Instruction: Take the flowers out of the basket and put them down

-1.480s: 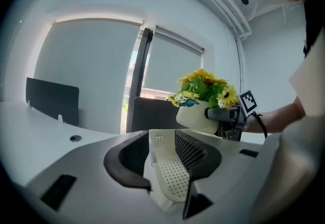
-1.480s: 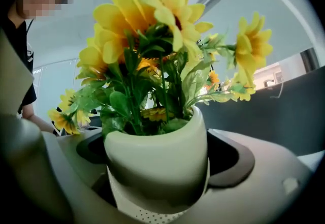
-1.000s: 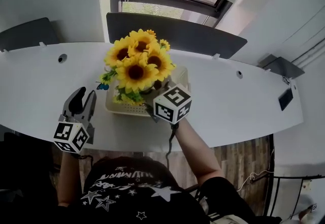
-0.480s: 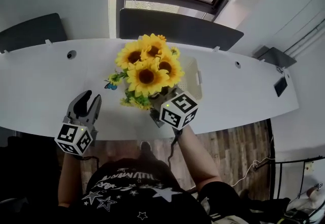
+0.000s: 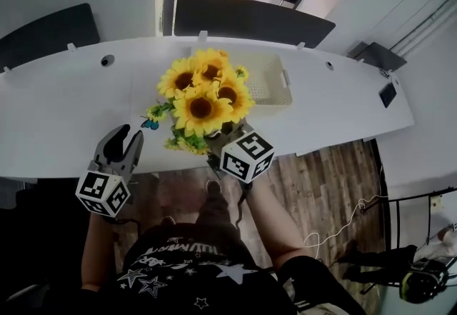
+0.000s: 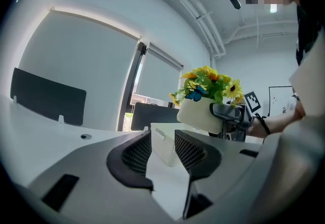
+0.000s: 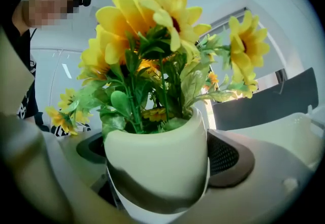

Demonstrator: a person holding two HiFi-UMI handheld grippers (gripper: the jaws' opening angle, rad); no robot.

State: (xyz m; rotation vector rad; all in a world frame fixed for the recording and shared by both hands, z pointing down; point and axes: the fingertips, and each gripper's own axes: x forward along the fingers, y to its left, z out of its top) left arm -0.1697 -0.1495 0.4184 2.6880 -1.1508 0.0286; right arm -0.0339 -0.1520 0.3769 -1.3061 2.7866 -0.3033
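A bunch of yellow sunflowers (image 5: 202,96) stands in a cream pot (image 7: 157,167), with a small blue butterfly (image 5: 148,123) on its left side. My right gripper (image 5: 226,135) is shut on the pot, one jaw on each side, and holds it in the air above the table's front edge. The white basket (image 5: 270,80) stands on the table behind and to the right of the flowers, apart from them. My left gripper (image 5: 121,136) hovers open and empty left of the flowers. The left gripper view shows the held pot (image 6: 200,115) above the basket (image 6: 163,142).
The long white table (image 5: 64,113) has dark partition panels (image 5: 250,21) along its back edge and cable holes (image 5: 107,61). A dark object (image 5: 388,94) lies at its right end. Wood floor (image 5: 321,185) shows below the front edge.
The right gripper has lifted the pot of flowers out of the basket and brought it toward the table's front edge. The basket now stands uncovered. The left gripper has hardly moved.
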